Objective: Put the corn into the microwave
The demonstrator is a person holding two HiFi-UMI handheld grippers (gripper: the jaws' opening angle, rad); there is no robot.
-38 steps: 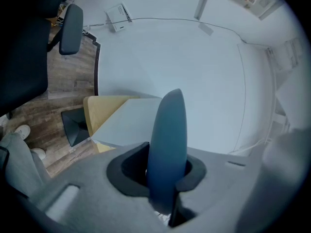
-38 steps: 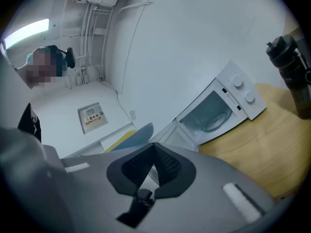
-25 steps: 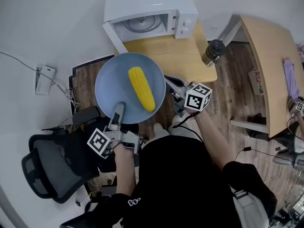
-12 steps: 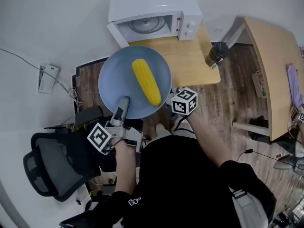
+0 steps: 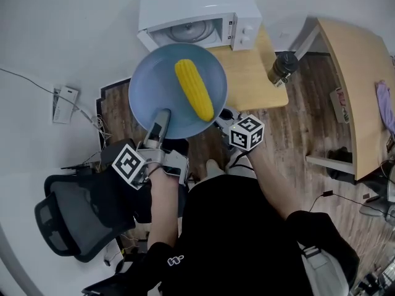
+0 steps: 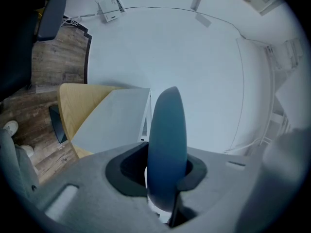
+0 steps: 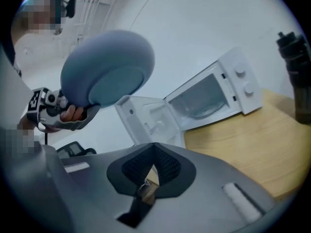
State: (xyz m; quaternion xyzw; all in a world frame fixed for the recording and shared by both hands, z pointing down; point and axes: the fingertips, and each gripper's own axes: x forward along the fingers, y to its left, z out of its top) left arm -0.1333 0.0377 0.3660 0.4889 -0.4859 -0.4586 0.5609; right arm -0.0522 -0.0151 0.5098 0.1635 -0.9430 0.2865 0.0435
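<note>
Corn (image 5: 194, 89) lies long and yellow on the right half of a round blue plate (image 5: 151, 88). The plate is up in the air, close to the open microwave (image 5: 197, 11) (the corn is not inside it).

The biggest thing is the wooden table (image 5: 250, 79). A second wooden table (image 5: 358, 85) stands off to the right. A black chair (image 5: 74, 217) is on the floor at the lower left.

The white microwave sits at the back of the first table. Its door (image 5: 148, 39) hangs wide open to the left, and a glass dish (image 5: 188, 31) shows inside.

Next comes the plate. The left gripper (image 5: 160, 121) pinches its near rim. In the left gripper view the rim stands right between the jaws, with a jaw on each side.

The right gripper (image 5: 225, 119) is just beside the lower right edge of the plate, and I cannot tell if it touches. Its jaws are pressed together with nothing in them.

A dark bottle (image 5: 281, 68) stands at the right edge of the first table. Smallest is a white box (image 5: 65, 103) with a cord, at the left.
</note>
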